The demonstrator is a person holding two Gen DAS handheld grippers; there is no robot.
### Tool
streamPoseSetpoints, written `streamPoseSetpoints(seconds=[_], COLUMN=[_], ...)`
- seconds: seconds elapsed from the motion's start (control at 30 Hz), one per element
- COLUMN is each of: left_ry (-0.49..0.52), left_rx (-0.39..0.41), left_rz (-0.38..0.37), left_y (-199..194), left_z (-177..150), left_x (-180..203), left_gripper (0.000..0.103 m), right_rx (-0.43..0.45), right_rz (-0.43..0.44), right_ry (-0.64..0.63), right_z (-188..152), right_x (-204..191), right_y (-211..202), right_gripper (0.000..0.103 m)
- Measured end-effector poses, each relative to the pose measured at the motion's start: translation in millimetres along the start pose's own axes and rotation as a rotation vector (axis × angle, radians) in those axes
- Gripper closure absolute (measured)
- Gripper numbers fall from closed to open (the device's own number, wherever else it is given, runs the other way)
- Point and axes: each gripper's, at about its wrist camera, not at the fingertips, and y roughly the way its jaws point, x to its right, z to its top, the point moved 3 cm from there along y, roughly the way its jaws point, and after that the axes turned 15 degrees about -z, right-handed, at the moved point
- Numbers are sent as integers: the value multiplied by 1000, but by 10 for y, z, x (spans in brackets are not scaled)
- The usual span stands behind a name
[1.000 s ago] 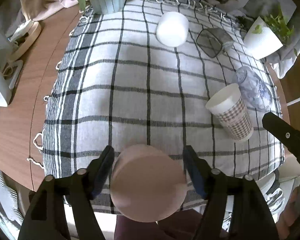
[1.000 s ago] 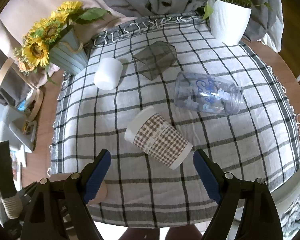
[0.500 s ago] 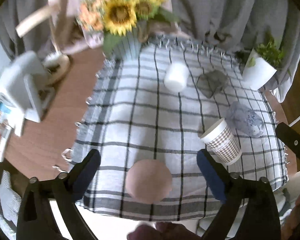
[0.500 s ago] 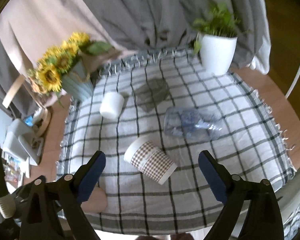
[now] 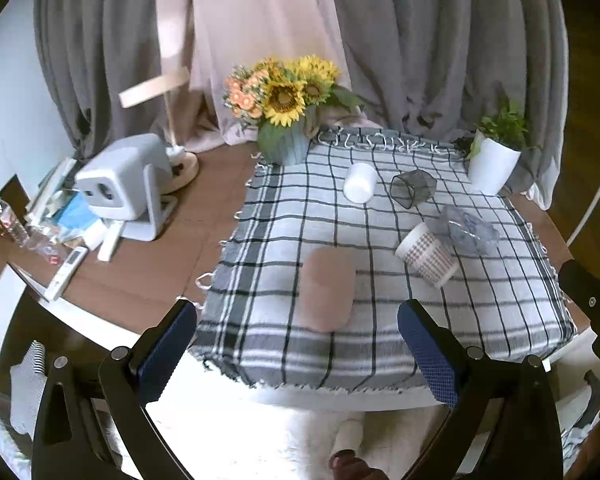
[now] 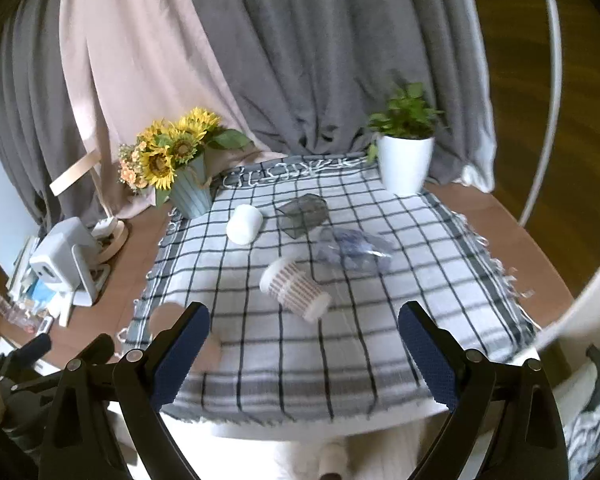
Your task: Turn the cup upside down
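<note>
A pink cup [image 5: 328, 289] stands upside down on the checked cloth [image 5: 276, 240] near its front edge, blurred; it also shows in the right wrist view [image 6: 163, 317], partly behind a finger. My left gripper [image 5: 298, 350] is open and empty, pulled back behind and above the pink cup. My right gripper [image 6: 303, 350] is open and empty, in front of the cloth's front edge. A checked paper cup [image 5: 427, 254] [image 6: 296, 289], a clear plastic cup [image 5: 465, 232] [image 6: 353, 249] and a dark glass [image 5: 413, 188] [image 6: 304, 215] lie on their sides. A white cup [image 5: 359, 188] [image 6: 244, 224] stands upside down.
A sunflower vase [image 5: 288, 146] [image 6: 190, 196] stands at the cloth's back left and a white plant pot [image 5: 491, 166] [image 6: 405, 168] at the back right. A white device [image 5: 120, 190] [image 6: 62, 256], a lamp base and clutter sit on the wooden table to the left. Curtains hang behind.
My left gripper has let go of the pink cup, opened wide and pulled back and up. My right gripper has also drawn back and up from the table.
</note>
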Motion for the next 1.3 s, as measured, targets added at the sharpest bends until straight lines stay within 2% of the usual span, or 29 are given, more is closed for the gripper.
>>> streamPoseSetpoints(seconds=[0.17, 0.47, 0.83, 1.3], left_ry=[12, 57, 42, 49], left_rx=[29, 131, 164, 167], left_rz=[-32, 3, 0, -2], left_y=[-413, -952, -1148, -1185], left_z=[-211, -447, -507, -501], left_x=[70, 251, 463, 563], left_gripper=[0, 0, 0, 0], right_rx=[19, 91, 105, 113], right_rz=[-23, -20, -3, -8], right_ry=[0, -19, -26, -15], right_z=[-245, -506, -588, -597], right_x=[151, 321, 530, 645], right_y=[-477, -1018, -1158, -1202], right_gripper=[7, 6, 6, 6])
